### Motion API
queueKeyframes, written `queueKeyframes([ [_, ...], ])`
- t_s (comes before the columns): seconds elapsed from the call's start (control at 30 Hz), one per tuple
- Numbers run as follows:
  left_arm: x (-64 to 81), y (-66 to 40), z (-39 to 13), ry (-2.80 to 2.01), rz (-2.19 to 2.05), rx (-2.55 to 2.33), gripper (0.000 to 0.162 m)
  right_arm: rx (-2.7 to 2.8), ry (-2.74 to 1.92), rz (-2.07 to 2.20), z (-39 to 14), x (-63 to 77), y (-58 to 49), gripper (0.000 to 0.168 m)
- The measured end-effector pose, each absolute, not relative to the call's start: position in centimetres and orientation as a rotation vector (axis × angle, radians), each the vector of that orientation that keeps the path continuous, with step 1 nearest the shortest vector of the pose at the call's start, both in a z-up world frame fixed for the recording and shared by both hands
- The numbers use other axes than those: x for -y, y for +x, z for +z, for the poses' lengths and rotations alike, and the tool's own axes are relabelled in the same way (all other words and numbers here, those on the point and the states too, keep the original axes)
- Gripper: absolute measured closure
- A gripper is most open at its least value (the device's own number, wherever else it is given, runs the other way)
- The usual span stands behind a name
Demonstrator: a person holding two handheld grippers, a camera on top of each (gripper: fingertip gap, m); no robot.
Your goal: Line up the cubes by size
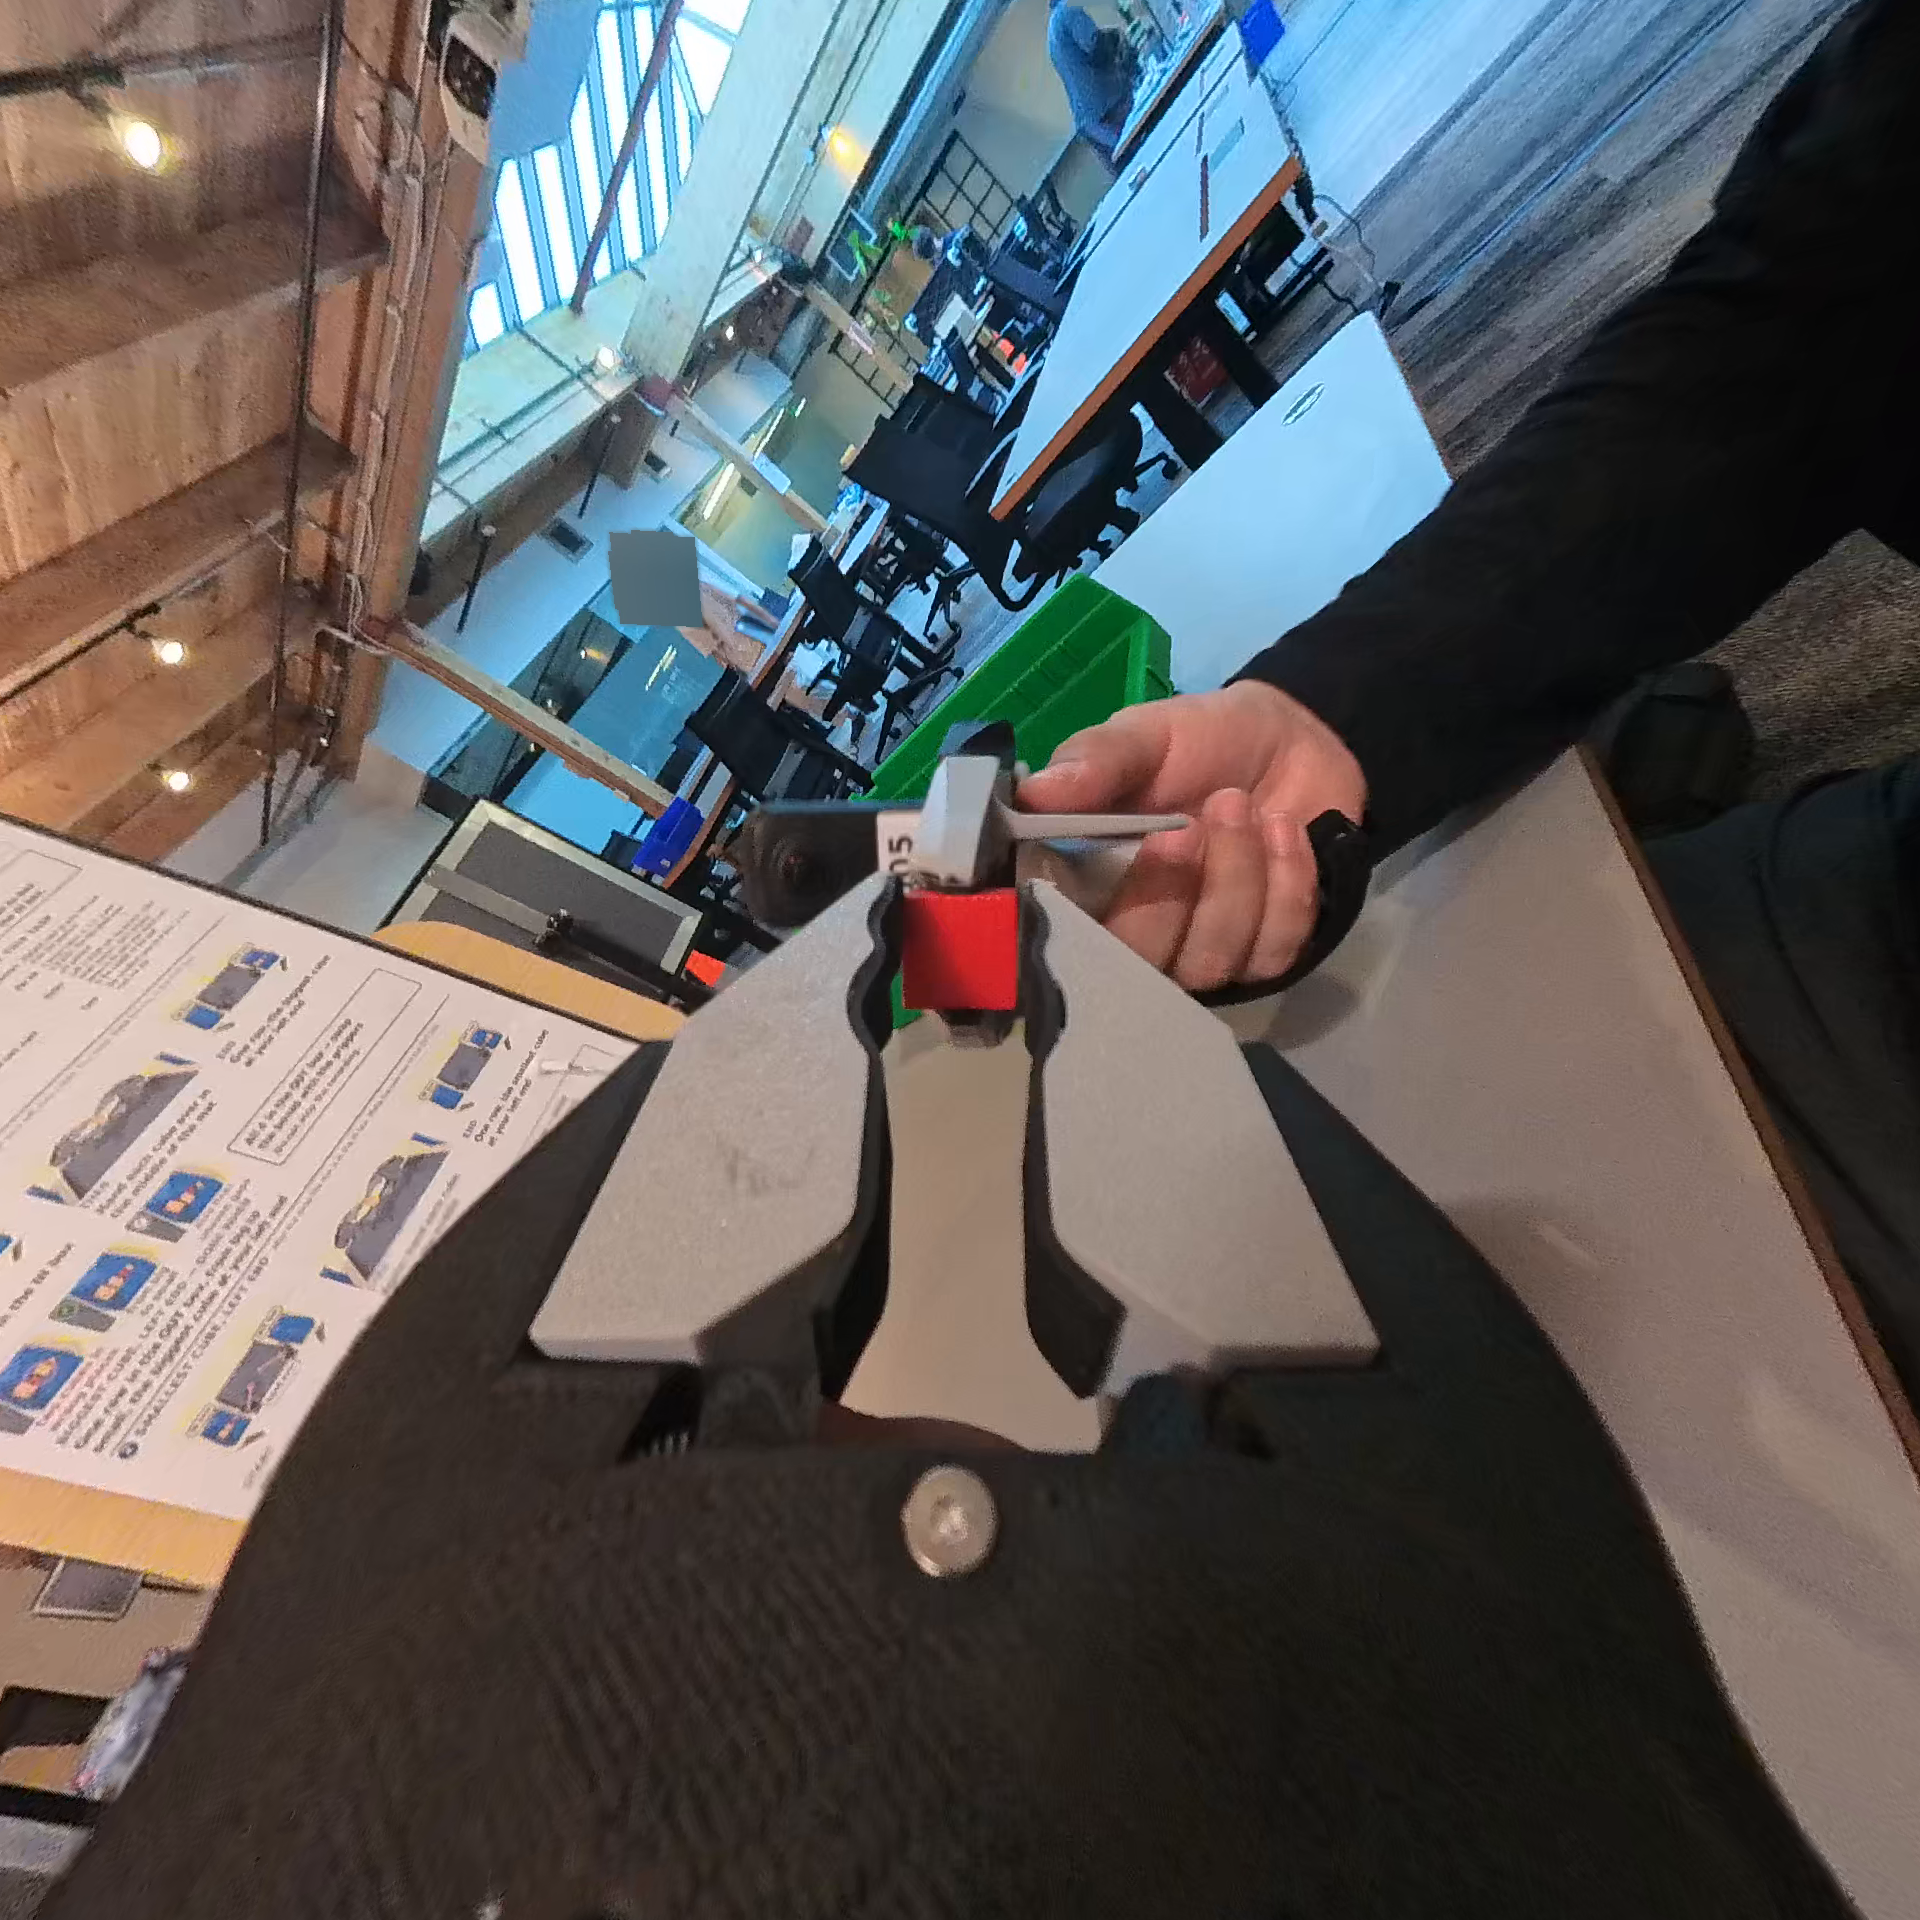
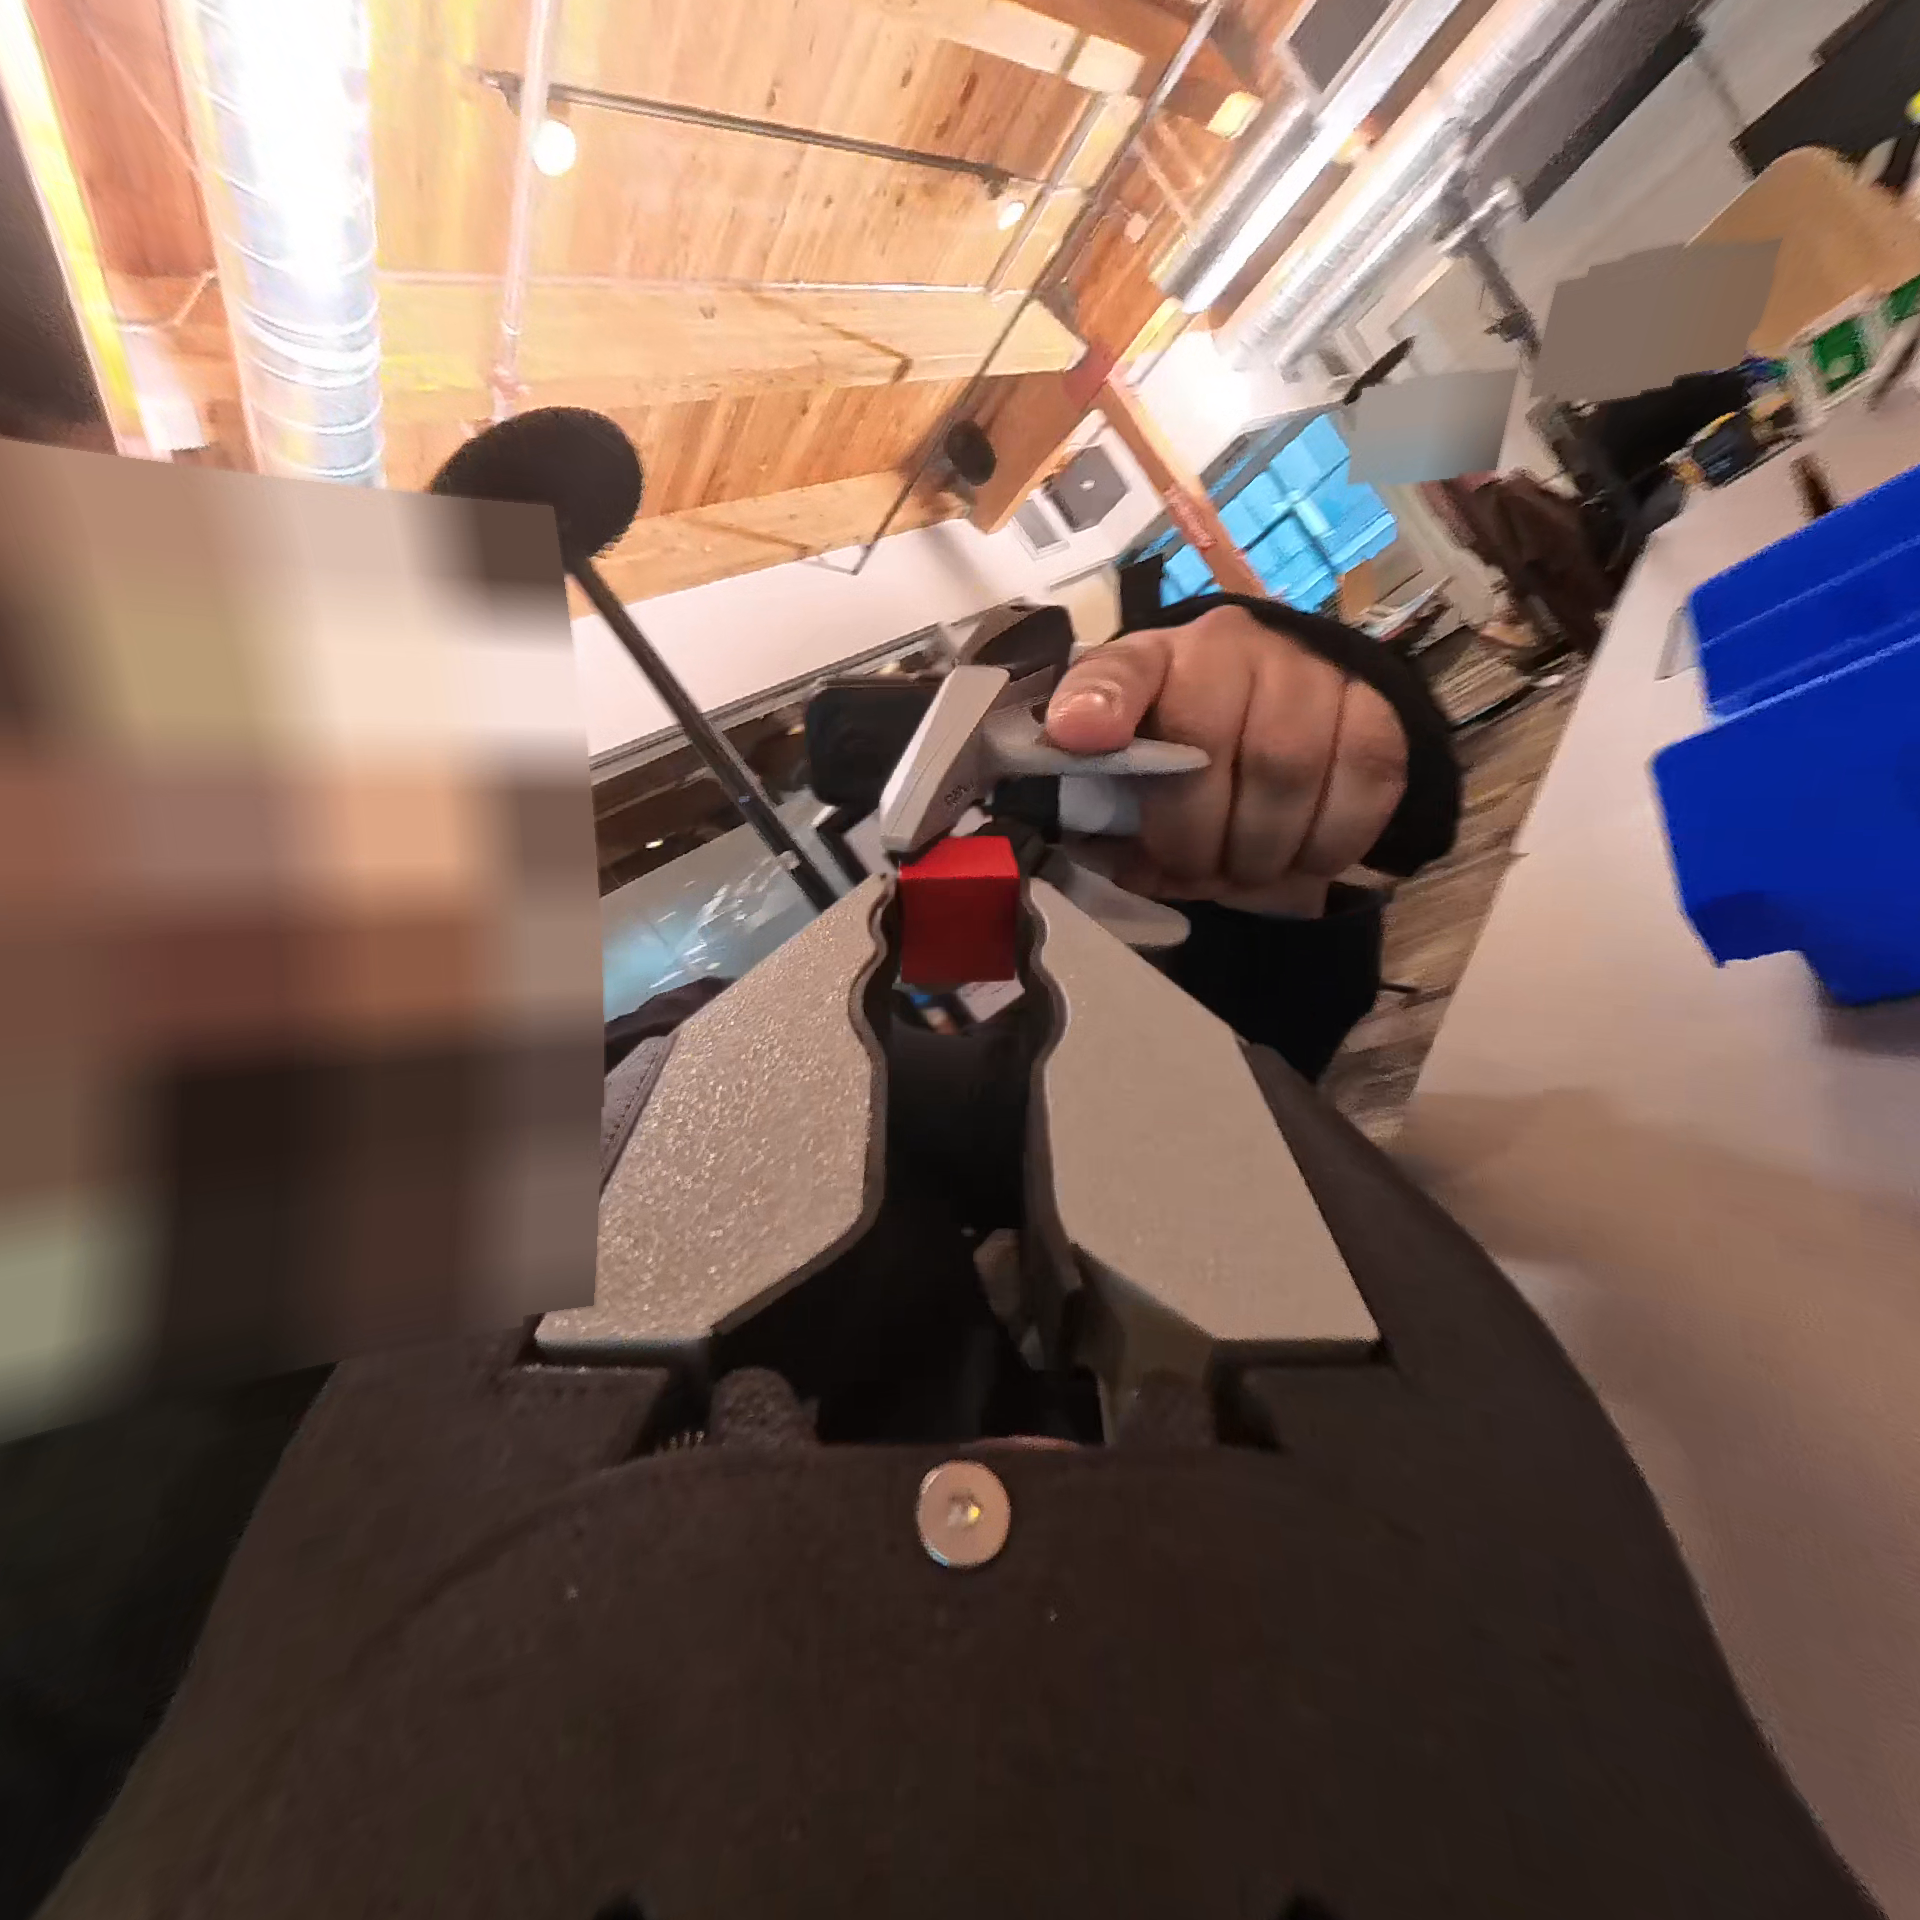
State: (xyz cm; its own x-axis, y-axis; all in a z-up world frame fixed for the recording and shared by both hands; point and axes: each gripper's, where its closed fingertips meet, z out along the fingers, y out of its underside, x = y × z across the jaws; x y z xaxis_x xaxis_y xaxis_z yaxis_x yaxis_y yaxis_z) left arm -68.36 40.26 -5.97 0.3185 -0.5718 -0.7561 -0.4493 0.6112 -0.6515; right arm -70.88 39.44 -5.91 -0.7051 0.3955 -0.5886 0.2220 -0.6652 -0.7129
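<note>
A small red cube (image 1: pixel 956 951) is held in the air between the fingertips of my left gripper (image 1: pixel 958 935), whose jaws close on its left and right sides. The same red cube (image 2: pixel 956 925) sits between the fingertips of my right gripper (image 2: pixel 958 930), also gripped at its sides. In each view the other gripper faces mine from beyond the cube, with one light grey finger (image 1: pixel 961 816) above the cube and another just below it, held by a hand (image 1: pixel 1226 831). No other cubes are in view.
A grey table (image 1: pixel 1507 1143) lies below and to the right. A printed instruction sheet (image 1: pixel 208 1143) lies at the left, and a green bin (image 1: pixel 1039 675) stands behind. In the right wrist view a blue bin (image 2: pixel 1808 779) stands on the table (image 2: pixel 1558 1039) at the right.
</note>
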Motion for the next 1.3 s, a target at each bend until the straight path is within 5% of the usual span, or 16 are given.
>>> queueKeyframes([
  [0.03, -40.5, -68.5, -6.1, -1.007, -0.100, -1.290, 0.143, 1.223, -1.190, 2.476, -6.0, -39.7, -71.1, 0.149],
  [0.17, -40.8, -69.5, -5.7, -1.052, -0.064, -1.171, 0.142, 1.255, -1.294, 2.208, -5.3, -40.3, -70.5, 0.150],
  [0.43, -40.2, -73.7, -8.9, -1.286, -0.002, -0.972, 0.143, 1.279, -1.522, 0.991, -2.8, -54.2, -59.1, 0.150],
  [0.6, -39.0, -75.4, -11.1, -1.350, 0.000, -0.940, 0.144, 1.411, -1.782, 0.437, -8.8, -65.4, -50.5, 0.149],
  [0.93, -40.2, -76.1, -12.5, -1.432, -0.044, -0.894, 0.144, 1.993, -1.850, 0.119, -23.4, -68.4, -50.5, 0.149],
  [1.0, -40.4, -76.5, -12.3, -1.437, -0.058, -0.867, 0.142, 2.006, -1.884, 0.102, -24.1, -68.7, -50.4, 0.133],
  [1.07, -40.4, -77.1, -12.1, -1.440, -0.059, -0.842, 0.141, 1.976, -1.920, 0.141, -23.5, -68.7, -50.2, 0.113],
  [1.3, -42.1, -86.2, -9.6, -1.551, 0.041, -0.481, 0.146, 1.570, -1.747, 0.423, -12.1, -67.2, -50.2, 0.122],
])
